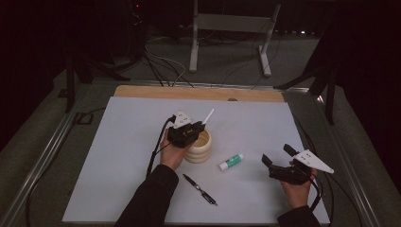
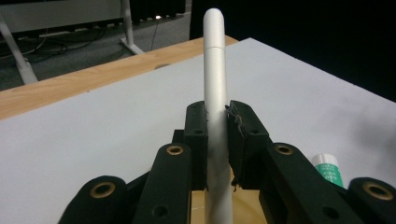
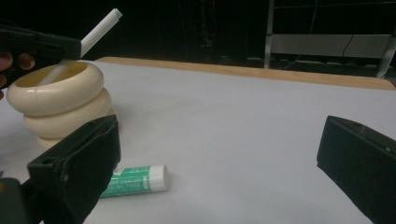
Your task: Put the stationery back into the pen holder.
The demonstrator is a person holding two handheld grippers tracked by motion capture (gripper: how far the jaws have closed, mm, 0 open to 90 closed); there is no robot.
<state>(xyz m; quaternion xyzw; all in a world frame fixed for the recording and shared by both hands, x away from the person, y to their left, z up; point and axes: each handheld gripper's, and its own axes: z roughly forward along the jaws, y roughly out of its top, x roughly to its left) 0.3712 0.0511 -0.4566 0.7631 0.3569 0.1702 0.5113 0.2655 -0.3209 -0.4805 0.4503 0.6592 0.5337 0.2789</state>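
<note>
My left gripper (image 1: 197,126) is shut on a white pen (image 2: 215,88), which points up and away between its black pads. Its lower end dips into the cream ribbed pot (image 1: 199,146) at the middle of the white table top. From the right gripper view the pen (image 3: 99,29) slants out of the pot (image 3: 60,105) under the left gripper (image 3: 72,46). My right gripper (image 1: 278,155) rests open at the right, nothing between its fingers. A green and white glue stick (image 1: 231,161) lies between pot and right gripper. A black pen (image 1: 200,189) lies near the front edge.
The white board (image 1: 118,142) lies on a wooden table whose far edge (image 1: 198,93) shows as a tan strip. Metal rails run along both sides. A grey stand (image 1: 231,28) and cables sit on the floor beyond. The glue stick (image 3: 135,179) lies close before my right jaws.
</note>
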